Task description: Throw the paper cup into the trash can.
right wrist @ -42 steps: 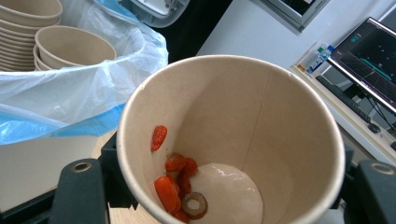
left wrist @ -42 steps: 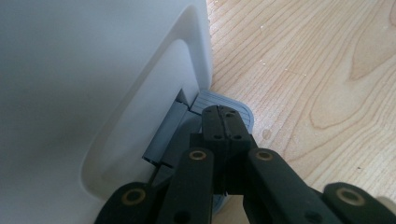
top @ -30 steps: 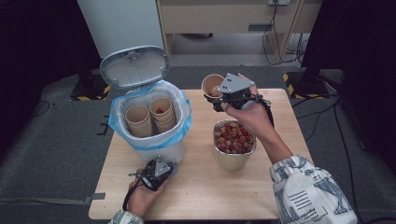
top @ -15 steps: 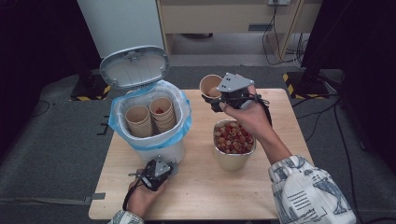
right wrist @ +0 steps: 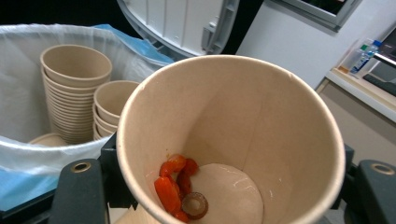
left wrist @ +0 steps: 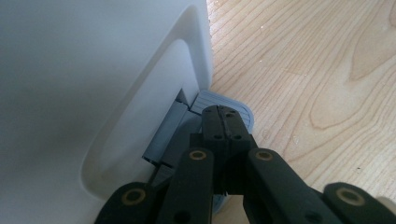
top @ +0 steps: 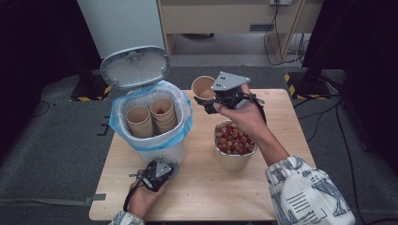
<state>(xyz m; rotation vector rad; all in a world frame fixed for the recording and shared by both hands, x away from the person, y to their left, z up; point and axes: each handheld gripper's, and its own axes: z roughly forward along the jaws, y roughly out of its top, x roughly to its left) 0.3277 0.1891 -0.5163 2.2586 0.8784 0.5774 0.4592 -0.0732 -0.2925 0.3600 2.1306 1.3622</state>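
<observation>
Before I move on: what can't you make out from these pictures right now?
- Left claw: shut, tips over the bin's grey pedal; left gripper view doesn't settle whether they press it.
- Right claw's pads: hidden behind the paper cup.
- Bin's cup stacks: bottoms hidden by the liner.

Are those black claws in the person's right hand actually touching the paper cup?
Touching. In the right gripper view, the paper cup sits wedged between the right gripper's two jaws, which press against its sides. The high view shows the cup lifted off the table.
</observation>
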